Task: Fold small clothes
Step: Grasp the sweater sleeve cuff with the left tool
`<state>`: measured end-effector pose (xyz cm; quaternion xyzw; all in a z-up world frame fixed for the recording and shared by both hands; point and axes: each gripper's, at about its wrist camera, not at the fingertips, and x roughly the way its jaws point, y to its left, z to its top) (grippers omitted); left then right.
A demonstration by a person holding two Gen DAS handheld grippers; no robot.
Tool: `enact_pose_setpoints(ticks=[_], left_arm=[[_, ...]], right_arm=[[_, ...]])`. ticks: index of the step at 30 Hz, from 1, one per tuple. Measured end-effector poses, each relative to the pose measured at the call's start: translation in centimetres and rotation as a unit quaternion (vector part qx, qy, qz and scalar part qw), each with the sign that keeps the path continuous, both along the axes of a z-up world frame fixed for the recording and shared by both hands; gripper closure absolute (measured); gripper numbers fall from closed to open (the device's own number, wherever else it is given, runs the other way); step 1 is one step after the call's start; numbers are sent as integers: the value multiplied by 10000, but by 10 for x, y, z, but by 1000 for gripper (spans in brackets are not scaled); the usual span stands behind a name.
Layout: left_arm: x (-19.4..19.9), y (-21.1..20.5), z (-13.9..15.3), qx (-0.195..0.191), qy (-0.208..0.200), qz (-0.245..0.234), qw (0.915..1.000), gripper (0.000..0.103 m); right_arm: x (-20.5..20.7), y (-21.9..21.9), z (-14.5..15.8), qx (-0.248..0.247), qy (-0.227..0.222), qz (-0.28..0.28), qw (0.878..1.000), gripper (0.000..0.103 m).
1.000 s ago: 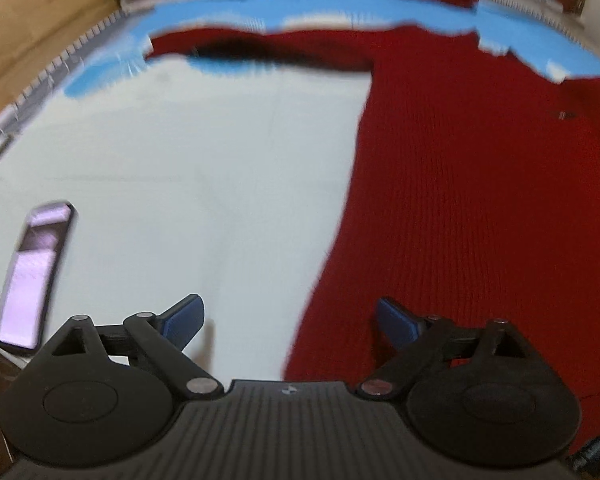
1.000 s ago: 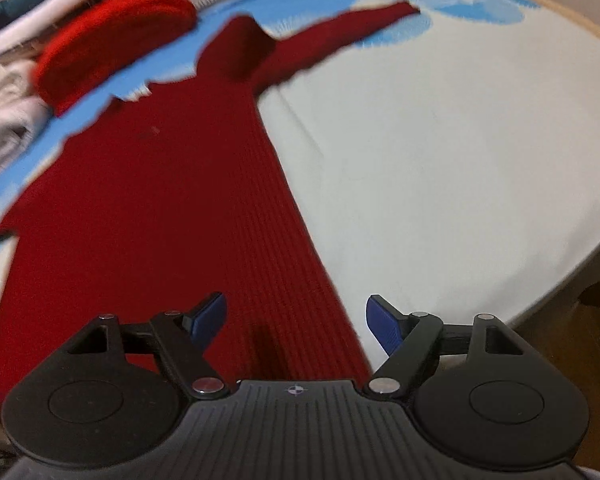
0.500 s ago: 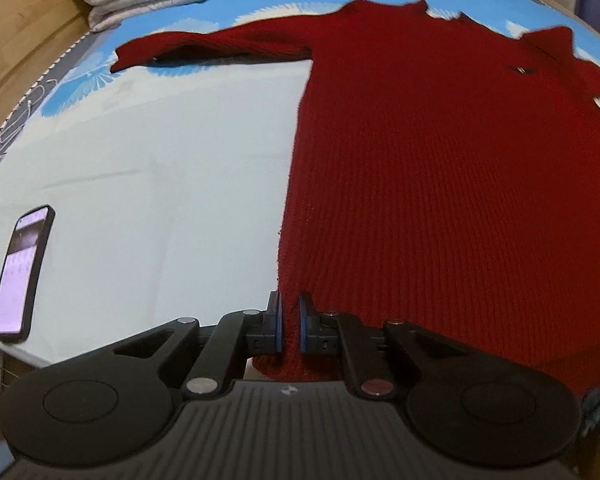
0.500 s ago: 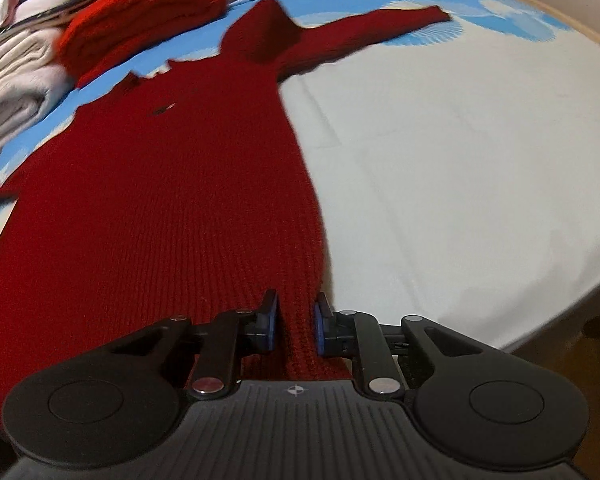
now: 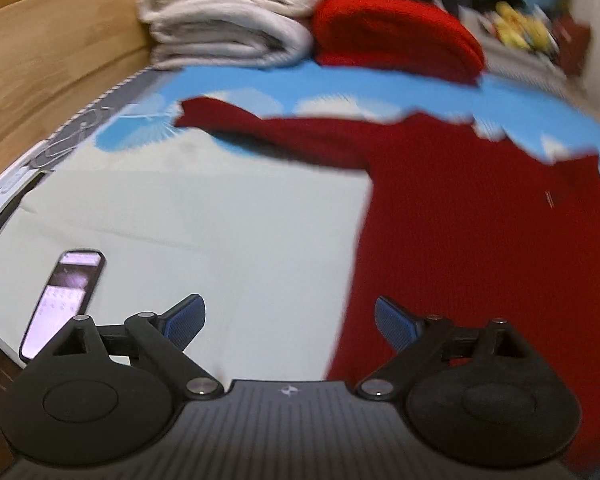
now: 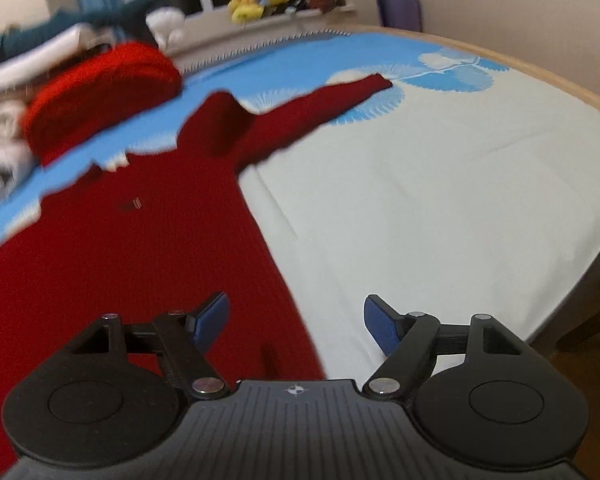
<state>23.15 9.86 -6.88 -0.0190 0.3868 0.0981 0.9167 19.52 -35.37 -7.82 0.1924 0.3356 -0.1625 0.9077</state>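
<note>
A dark red knitted sweater [image 5: 480,232] lies spread flat on the white and blue sheet, both sleeves stretched out sideways. In the left wrist view its left side edge runs down past my left gripper [image 5: 290,324], whose jaws are opening with nothing between the blue pads. In the right wrist view the sweater [image 6: 132,248] fills the left half, and its right sleeve [image 6: 324,104] reaches toward the far right. My right gripper [image 6: 296,324] hangs over the sweater's right hem edge, jaws opening, nothing held.
A phone [image 5: 62,304] with a lit screen lies on the sheet at the near left. At the far edge stand folded white towels [image 5: 228,28] and a folded bright red knit [image 5: 396,36]. Yellow plush toys [image 6: 256,0] sit on the sill. A wooden bed rim [image 6: 540,68] curves round the right.
Half a second ago both grippers were shut on the sweater's hem edges. Both have now let go, opened wide and risen, so the far stacks come into view.
</note>
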Motion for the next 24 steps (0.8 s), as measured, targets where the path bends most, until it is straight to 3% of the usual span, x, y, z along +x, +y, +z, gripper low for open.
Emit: enact_pose_setpoints(ticks=[3,4,8,12,14,16,21,24], left_arm=[[38,23,14,-368,-137,496,9980,6],[50,30,16,-492,-190,681,9963,1],[103,68,21,-1124,-487,1450,9818,0],[160,103,13,-1710,-527,1861,9661,0],[188,114,7,-1818,-554,1931,9626,0],[223,128,-4,-2006,-489,1990,9580,0],[287,168,-52,-2768,-314,2567,9255,1],[309,186,-70,-3162,-482,2764,9063,1]], right_arm=[[21,12,16,272,-50,135,9995,26],[33,18,20,372,-65,182,9991,25],[82,35,23,852,23,249,9961,24],[120,50,4,1063,199,380,9934,24],[128,55,-2,956,483,411,9934,25],[134,54,-4,1024,475,490,9924,25],[146,50,-5,549,472,330,9968,24],[151,41,-10,678,529,181,9961,24]])
